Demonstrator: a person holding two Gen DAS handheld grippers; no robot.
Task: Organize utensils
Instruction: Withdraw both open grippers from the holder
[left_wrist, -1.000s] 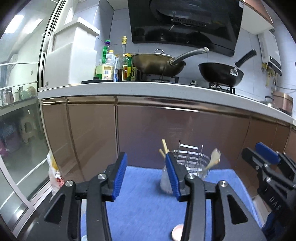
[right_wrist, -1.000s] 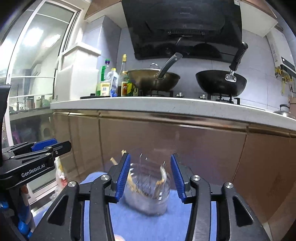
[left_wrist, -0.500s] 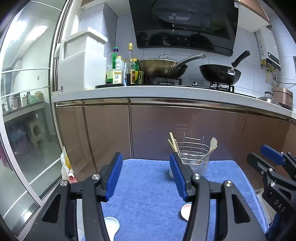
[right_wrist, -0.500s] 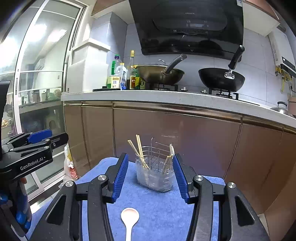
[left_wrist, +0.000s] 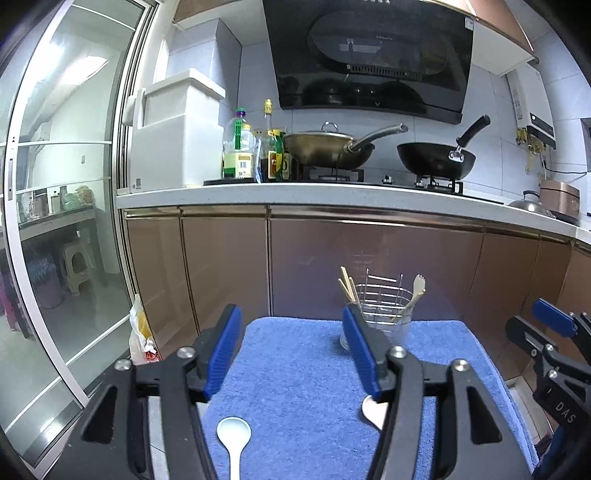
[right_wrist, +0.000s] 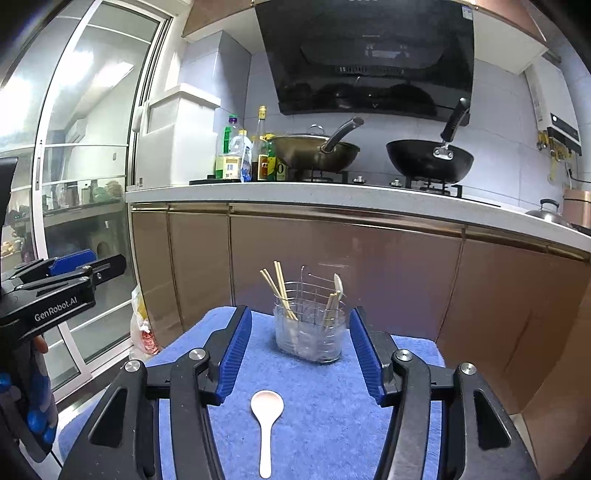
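A wire utensil holder (left_wrist: 380, 314) in a clear base stands at the far edge of a blue towel (left_wrist: 303, 384); it holds chopsticks and a wooden fork. It also shows in the right wrist view (right_wrist: 310, 325). A white spoon (left_wrist: 232, 439) lies on the towel below my open, empty left gripper (left_wrist: 291, 350). A pinkish spoon (right_wrist: 266, 417) lies below my open, empty right gripper (right_wrist: 300, 354); its bowl (left_wrist: 371, 408) peeks out beside my left gripper's right finger. The right gripper also shows at the right edge of the left wrist view (left_wrist: 554, 354).
Behind the towel runs a brown kitchen cabinet (left_wrist: 332, 266) under a white counter with two woks (left_wrist: 328, 147) and bottles (left_wrist: 240, 151). A glass sliding door (left_wrist: 62, 221) is at the left. A plastic bag (left_wrist: 142, 339) lies on the floor.
Both grippers have pulled back and up from the holder. The holder now looks farther off, and both spoons have come into view on the towel.
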